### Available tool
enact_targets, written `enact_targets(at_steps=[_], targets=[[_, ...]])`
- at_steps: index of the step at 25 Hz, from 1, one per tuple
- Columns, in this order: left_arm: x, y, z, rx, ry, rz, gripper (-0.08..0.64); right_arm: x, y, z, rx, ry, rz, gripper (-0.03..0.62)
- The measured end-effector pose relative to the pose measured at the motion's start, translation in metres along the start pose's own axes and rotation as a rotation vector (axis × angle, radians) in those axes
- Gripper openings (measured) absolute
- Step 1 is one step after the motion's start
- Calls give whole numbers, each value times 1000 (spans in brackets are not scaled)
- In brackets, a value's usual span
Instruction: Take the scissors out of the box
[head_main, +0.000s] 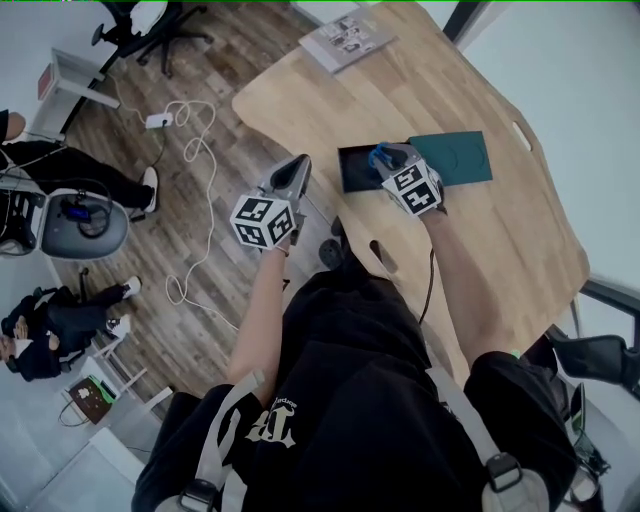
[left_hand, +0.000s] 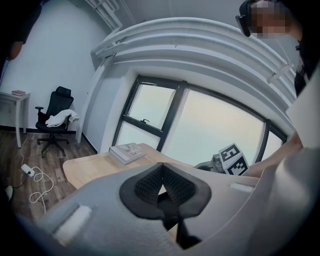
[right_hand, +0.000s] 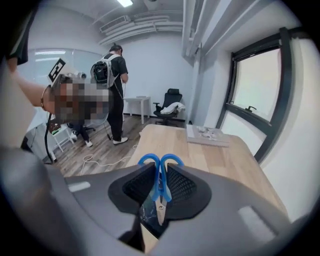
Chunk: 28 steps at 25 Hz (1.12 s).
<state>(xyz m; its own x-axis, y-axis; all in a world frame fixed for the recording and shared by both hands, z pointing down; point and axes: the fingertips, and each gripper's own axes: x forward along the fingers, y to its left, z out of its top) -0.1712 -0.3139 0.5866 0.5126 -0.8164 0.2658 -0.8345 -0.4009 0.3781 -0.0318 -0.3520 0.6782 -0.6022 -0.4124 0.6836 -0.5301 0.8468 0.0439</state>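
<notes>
Blue-handled scissors (right_hand: 160, 175) stand between the pads of my right gripper (right_hand: 160, 189), handles away from me and blades toward the camera; the gripper is shut on them. In the head view the right gripper (head_main: 386, 160) holds the scissors' blue handle (head_main: 377, 154) above the dark open box (head_main: 353, 168), whose teal lid (head_main: 456, 158) lies beside it on the wooden table (head_main: 520, 230). My left gripper (head_main: 298, 168) hovers off the table's left edge. Its pads meet at the tip with nothing between them (left_hand: 162, 181).
A stack of booklets (head_main: 347, 38) lies at the table's far end. White cables (head_main: 190, 140) trail over the wood floor at the left. A person with a backpack (right_hand: 115, 90) stands beyond the table, and an office chair (left_hand: 55, 117) sits by the wall.
</notes>
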Motion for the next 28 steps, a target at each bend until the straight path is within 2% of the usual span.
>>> enact_targets(at_steps=[9, 16, 22, 28], targets=[[-2, -40, 51, 60, -93, -9, 0, -75, -20, 57, 122, -230, -137, 80], [-6, -61, 87, 99, -175, -10, 0, -126, -38, 94, 202, -402, -214, 80], [-21, -75, 109, 111, -208, 2, 0, -164, -42, 111, 283, -506, -241, 80], [-26, -87, 129, 142, -215, -7, 0, -189, -43, 129, 310, -572, -271, 80]])
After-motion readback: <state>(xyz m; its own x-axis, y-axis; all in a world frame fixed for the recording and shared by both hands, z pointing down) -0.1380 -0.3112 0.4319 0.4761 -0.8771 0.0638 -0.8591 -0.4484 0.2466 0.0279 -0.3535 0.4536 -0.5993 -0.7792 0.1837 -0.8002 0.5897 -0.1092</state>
